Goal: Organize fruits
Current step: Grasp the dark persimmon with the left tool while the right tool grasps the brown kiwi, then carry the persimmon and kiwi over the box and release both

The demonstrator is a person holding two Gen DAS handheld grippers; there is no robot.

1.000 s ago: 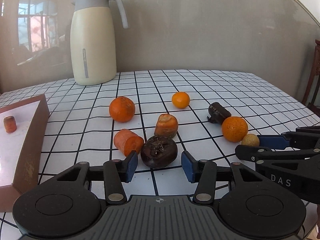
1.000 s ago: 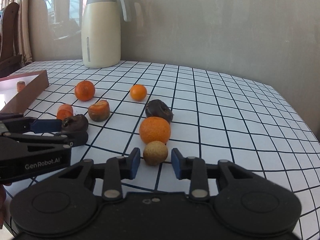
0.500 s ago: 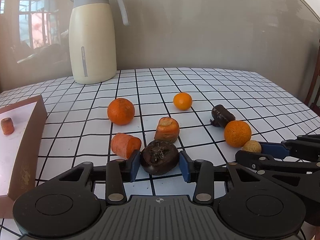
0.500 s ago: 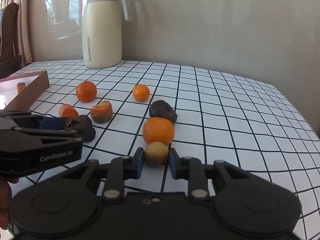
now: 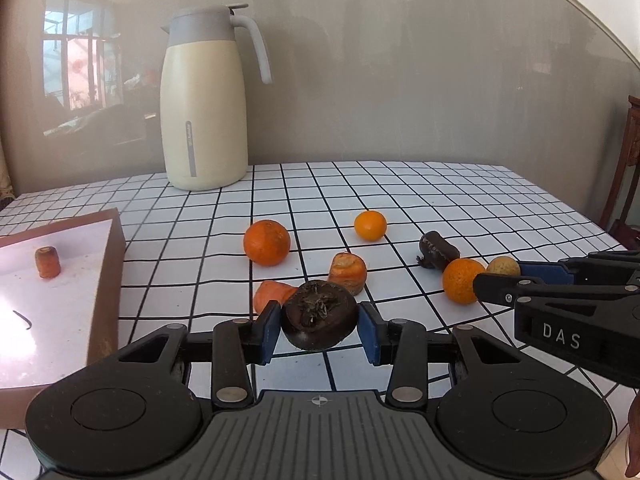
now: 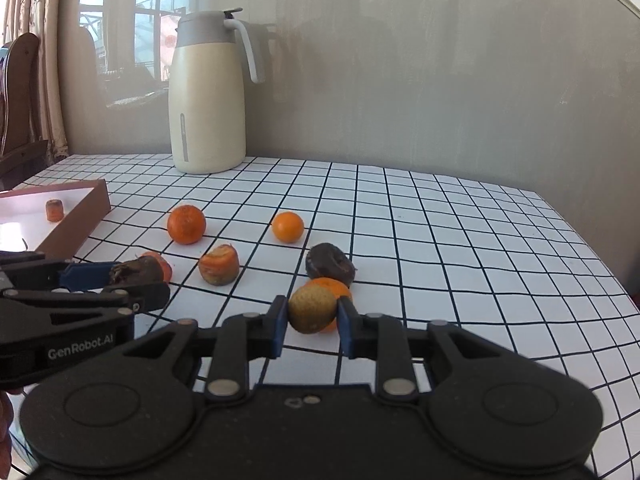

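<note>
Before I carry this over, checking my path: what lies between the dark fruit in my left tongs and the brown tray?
In the left wrist view, only bare checked tablecloth separates the dark fruit from the brown tray.

Grey wall (image 5: 400, 80) behind grid-patterned table (image 5: 440, 192), window reflection (image 6: 132, 12), wooden chair (image 6: 20, 92).

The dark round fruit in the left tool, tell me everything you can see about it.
The dark round fruit is blackish brown, squat and wrinkled, with a dry, rough, star-shaped stem scar facing the left wrist camera. It looks shrivelled or overripe. The left tool is shut on it, a blue pad pressed to each side. It seems lifted just clear of the checked tablecloth, in front of two carrot chunks. Nothing else appears to touch it.
</note>
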